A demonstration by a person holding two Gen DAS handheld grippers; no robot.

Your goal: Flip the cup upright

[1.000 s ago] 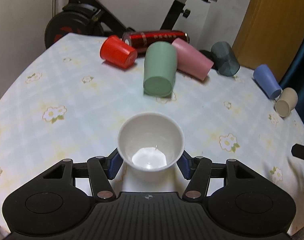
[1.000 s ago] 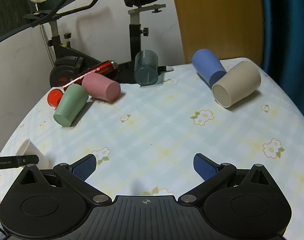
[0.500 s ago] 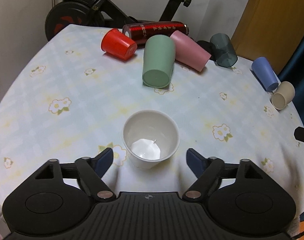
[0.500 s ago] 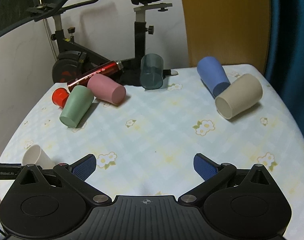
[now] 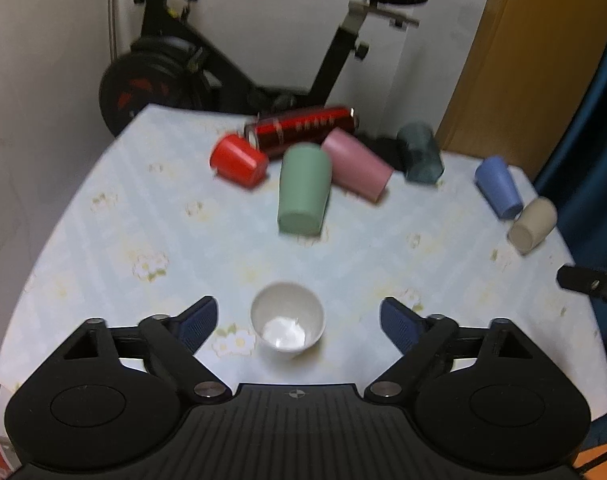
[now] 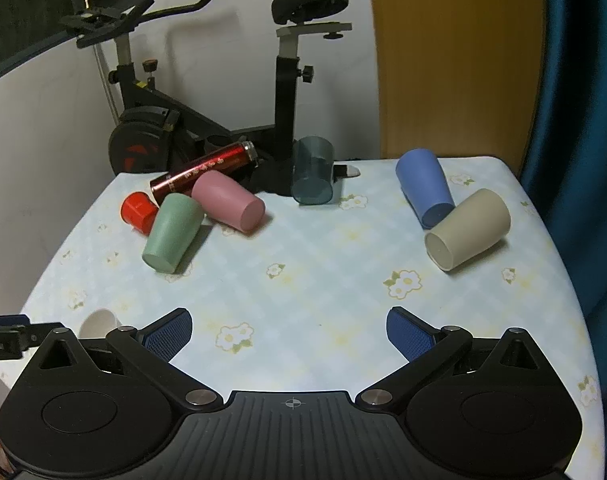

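A small white cup [image 5: 287,320] stands upright, mouth up, near the table's front edge; part of it shows in the right wrist view [image 6: 97,322]. My left gripper [image 5: 299,320] is open, raised above the cup and clear of it. My right gripper [image 6: 289,334] is open and empty over the table's front. Lying on their sides are a green cup [image 5: 303,194] [image 6: 173,232], a pink cup [image 5: 357,164] [image 6: 227,202], a red cup [image 5: 237,160] [image 6: 139,212], a dark translucent cup [image 5: 419,152] [image 6: 312,176], a blue cup [image 5: 498,186] [image 6: 423,188] and a beige cup [image 5: 532,222] [image 6: 467,234].
A red metal bottle [image 5: 303,130] [image 6: 205,168] lies at the back behind the cups. The table has a flowered light-blue cloth [image 6: 323,264]. An exercise bike [image 6: 207,120] stands behind the table, a wooden door [image 6: 455,60] and a blue curtain [image 6: 583,120] to the right.
My left gripper has opened, let go of the white cup and drawn up and back; the cup stays standing upright. My right gripper has also drawn back and up, still open.
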